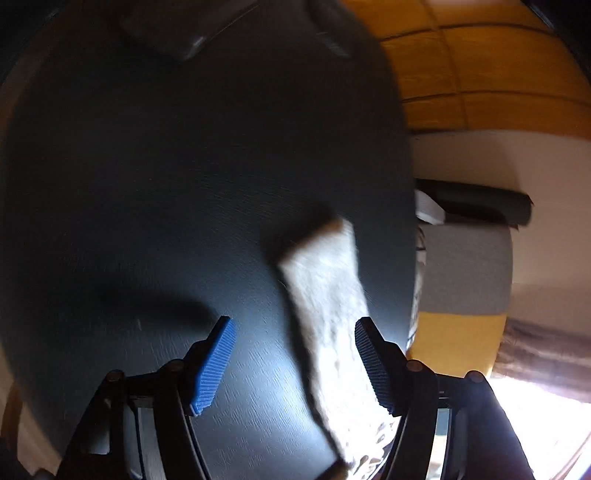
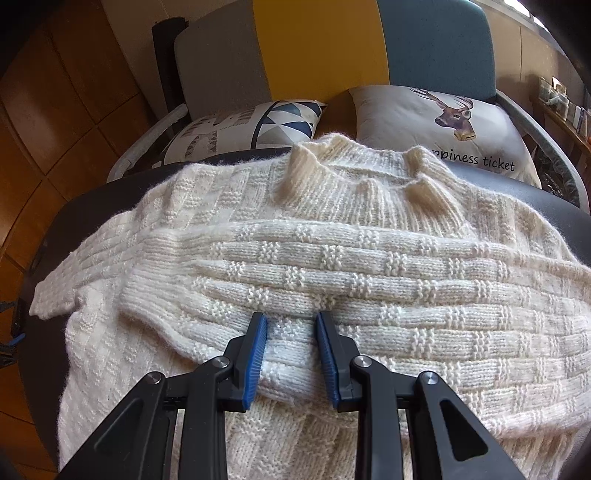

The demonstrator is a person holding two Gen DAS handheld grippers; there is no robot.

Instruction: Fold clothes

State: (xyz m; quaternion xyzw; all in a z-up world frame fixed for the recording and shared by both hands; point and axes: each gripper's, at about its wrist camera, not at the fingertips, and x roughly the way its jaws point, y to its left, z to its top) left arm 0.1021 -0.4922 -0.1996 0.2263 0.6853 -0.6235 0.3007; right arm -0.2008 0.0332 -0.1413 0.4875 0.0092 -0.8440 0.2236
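Observation:
A cream knitted sweater (image 2: 332,258) lies flat on a dark round table (image 2: 74,221), collar at the far side, with one sleeve (image 2: 369,280) folded across the chest. My right gripper (image 2: 291,321) hovers over that sleeve near its cuff; its jaws stand a little apart with sleeve knit between the blue pads (image 2: 258,347), not clamped. In the left wrist view, my left gripper (image 1: 293,326) is open over the dark table (image 1: 166,184). The other sleeve (image 1: 328,306) lies between its pads (image 1: 216,365), nearer the right one. That view is blurred.
A sofa (image 2: 314,48) with grey, yellow and blue back panels stands behind the table. On it lie a geometric-pattern cushion (image 2: 243,129) and a deer-print cushion (image 2: 443,122). The floor is wooden (image 1: 480,74). A flat dark object (image 1: 177,29) lies at the table's far edge.

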